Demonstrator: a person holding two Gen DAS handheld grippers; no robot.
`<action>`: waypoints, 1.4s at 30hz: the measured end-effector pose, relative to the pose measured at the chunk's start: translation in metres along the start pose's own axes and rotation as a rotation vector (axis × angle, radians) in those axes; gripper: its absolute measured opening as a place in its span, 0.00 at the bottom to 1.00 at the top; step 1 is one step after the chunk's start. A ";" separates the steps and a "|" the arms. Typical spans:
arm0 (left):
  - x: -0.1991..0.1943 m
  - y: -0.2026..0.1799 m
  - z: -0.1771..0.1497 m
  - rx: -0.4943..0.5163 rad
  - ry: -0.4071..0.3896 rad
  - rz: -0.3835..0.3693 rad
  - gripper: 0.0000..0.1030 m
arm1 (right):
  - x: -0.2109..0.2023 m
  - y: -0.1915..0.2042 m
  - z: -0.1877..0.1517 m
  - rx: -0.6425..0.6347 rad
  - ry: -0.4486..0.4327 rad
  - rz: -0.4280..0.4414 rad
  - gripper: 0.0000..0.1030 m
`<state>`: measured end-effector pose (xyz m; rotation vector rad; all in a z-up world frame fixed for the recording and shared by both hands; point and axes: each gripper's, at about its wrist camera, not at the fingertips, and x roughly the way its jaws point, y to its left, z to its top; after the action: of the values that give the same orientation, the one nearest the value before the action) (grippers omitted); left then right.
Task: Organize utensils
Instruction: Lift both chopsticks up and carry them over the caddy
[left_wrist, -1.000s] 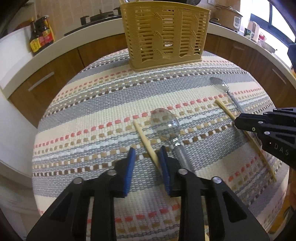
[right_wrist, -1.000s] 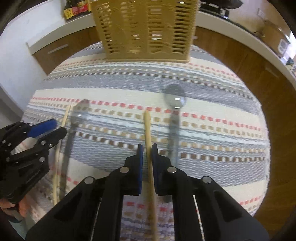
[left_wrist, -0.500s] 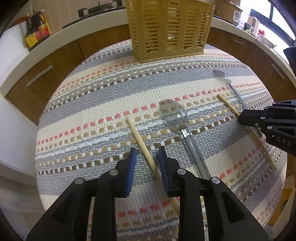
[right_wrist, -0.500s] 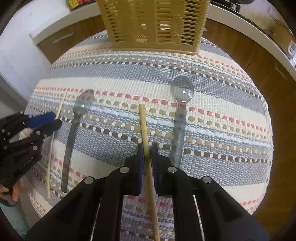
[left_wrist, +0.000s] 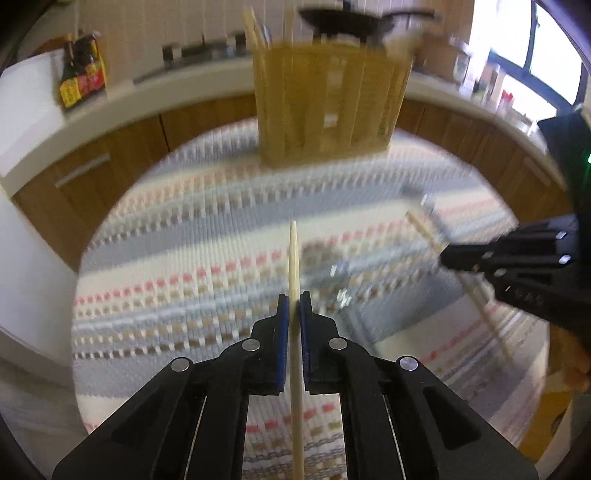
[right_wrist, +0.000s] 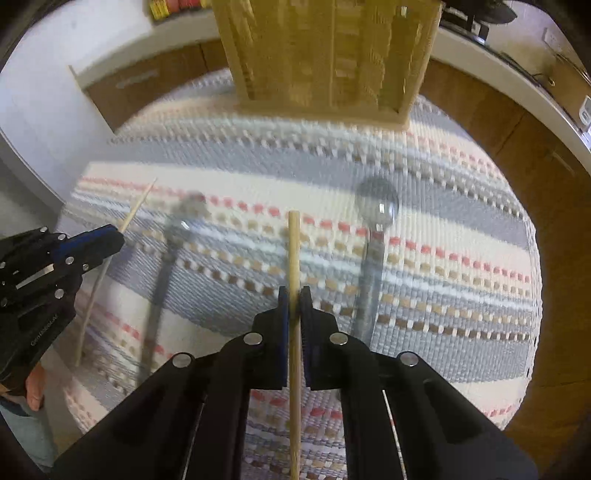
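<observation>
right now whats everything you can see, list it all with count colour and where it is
chopsticks: two, pale wood, one clamped in each claw above the cloth
spoons: two, clear grey, lying on the cloth
utensil basket: one, tan slatted, far edge of the cloth, sticks standing in it
woven cloth: one, grey, cream and red stripes, covering the table
sauce bottles: dark, red and yellow labels, counter at back left; number unclear
left claw: black, blue pads, shut on a chopstick
right claw: black, blue pads, shut on a chopstick
</observation>
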<state>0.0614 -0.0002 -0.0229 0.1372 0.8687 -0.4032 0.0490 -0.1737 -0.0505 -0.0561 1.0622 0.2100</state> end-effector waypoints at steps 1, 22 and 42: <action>-0.010 0.001 0.005 -0.010 -0.040 -0.007 0.04 | -0.009 0.000 0.003 -0.002 -0.032 0.013 0.04; -0.132 -0.027 0.131 -0.064 -0.701 -0.116 0.04 | -0.150 -0.022 0.106 -0.012 -0.563 0.036 0.04; -0.045 -0.022 0.221 -0.164 -0.899 0.017 0.04 | -0.127 -0.096 0.200 0.063 -0.876 0.017 0.04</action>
<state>0.1840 -0.0691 0.1541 -0.1846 0.0103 -0.3261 0.1806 -0.2563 0.1520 0.0974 0.1958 0.1877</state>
